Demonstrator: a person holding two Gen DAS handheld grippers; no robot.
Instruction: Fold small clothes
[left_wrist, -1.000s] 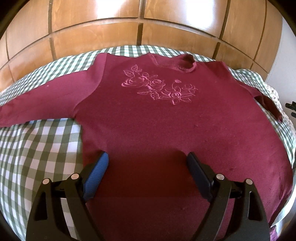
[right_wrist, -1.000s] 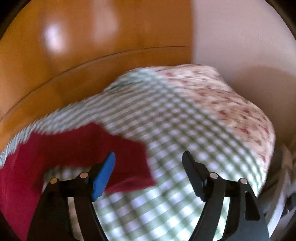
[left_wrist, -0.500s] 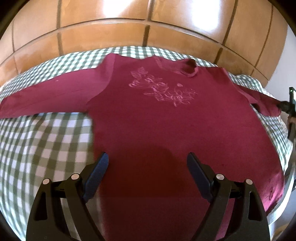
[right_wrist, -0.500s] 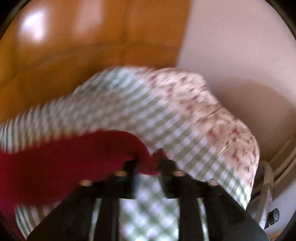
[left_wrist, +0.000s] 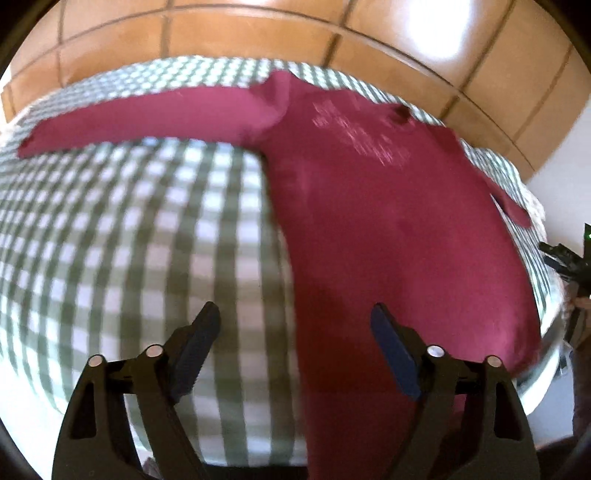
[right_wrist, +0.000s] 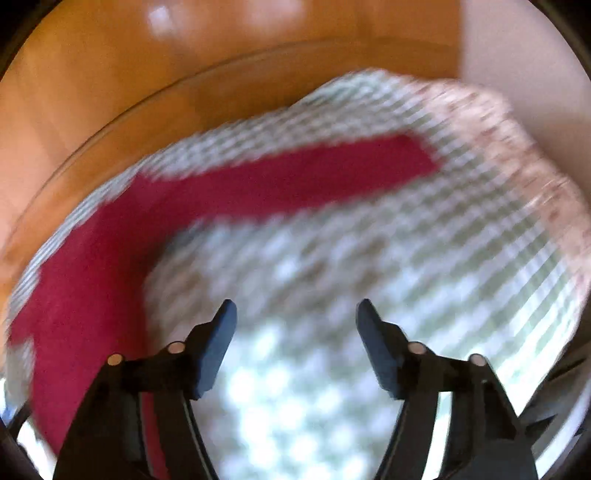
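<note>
the maroon top (left_wrist: 388, 229) lies spread flat on the checked cover (left_wrist: 129, 240), one sleeve (left_wrist: 147, 122) reaching toward 10 o'clock. the left gripper (left_wrist: 295, 328) hangs wide and empty over the hem; the right gripper (right_wrist: 295, 328), also wide and empty, hovers past the other sleeve (right_wrist: 295, 173). risk: a pinch could catch the cover too and drag it.

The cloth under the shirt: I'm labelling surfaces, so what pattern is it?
Green-and-white gingham check cloth, clearest in the left wrist view.
</note>
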